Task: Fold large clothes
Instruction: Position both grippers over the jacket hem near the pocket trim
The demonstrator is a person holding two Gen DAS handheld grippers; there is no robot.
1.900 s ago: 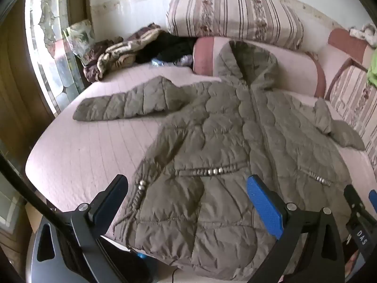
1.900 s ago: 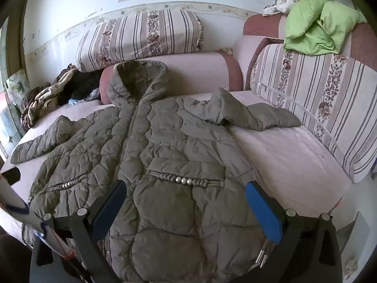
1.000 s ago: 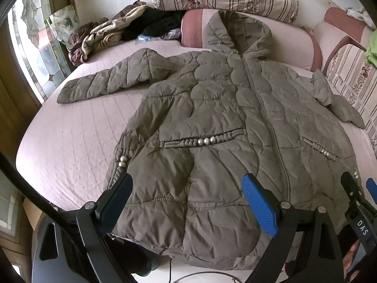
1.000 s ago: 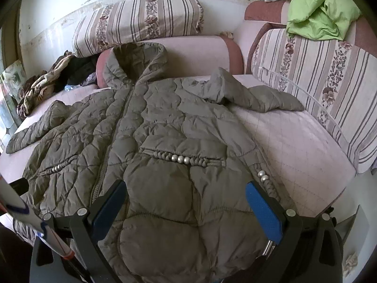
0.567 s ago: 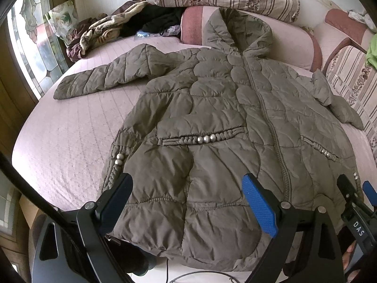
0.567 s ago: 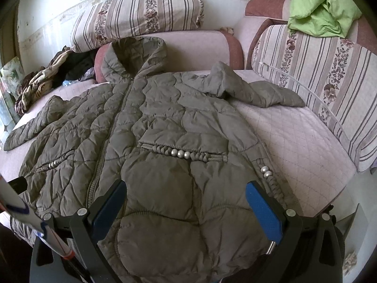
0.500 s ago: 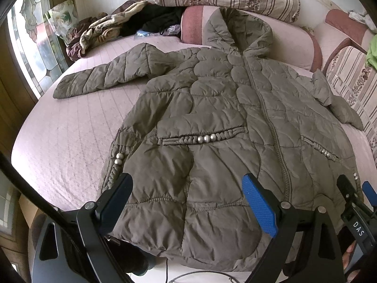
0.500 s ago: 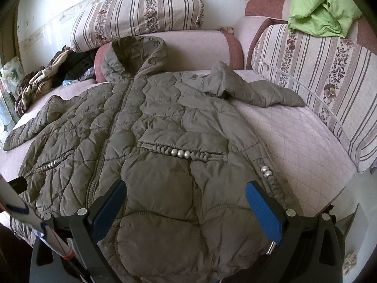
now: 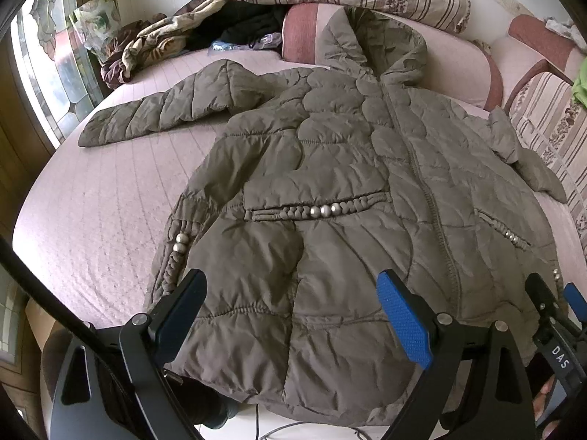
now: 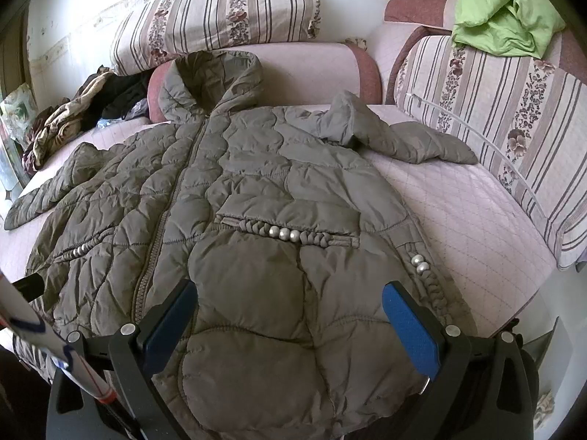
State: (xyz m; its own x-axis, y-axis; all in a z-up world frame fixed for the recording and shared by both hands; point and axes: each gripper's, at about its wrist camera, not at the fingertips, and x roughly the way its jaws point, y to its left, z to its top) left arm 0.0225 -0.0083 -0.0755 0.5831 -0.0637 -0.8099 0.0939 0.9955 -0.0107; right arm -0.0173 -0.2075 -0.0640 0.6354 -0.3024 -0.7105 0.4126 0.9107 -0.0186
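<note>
An olive quilted hooded jacket [image 9: 330,168] lies spread face up on the pink bed, zipped, its hem hanging over the near edge. Its left sleeve [image 9: 161,110] stretches out to the left. Its right sleeve [image 10: 400,139] is bent toward the striped sofa back. My left gripper [image 9: 290,315] is open above the hem's left half. My right gripper [image 10: 290,319] is open above the hem's right half. Neither holds anything. The right gripper's tip also shows in the left wrist view [image 9: 550,308].
The pink quilted bed [image 9: 91,212] carries the jacket. Striped cushions [image 10: 212,18] line the back and a striped sofa back [image 10: 513,110] the right. A clothes pile [image 9: 176,40] lies at the back left, a green blanket [image 10: 502,11] at the upper right, a window [image 9: 55,66] on the left.
Both grippers have moved closer in and lower over the jacket's hem, still open. The jacket has not moved.
</note>
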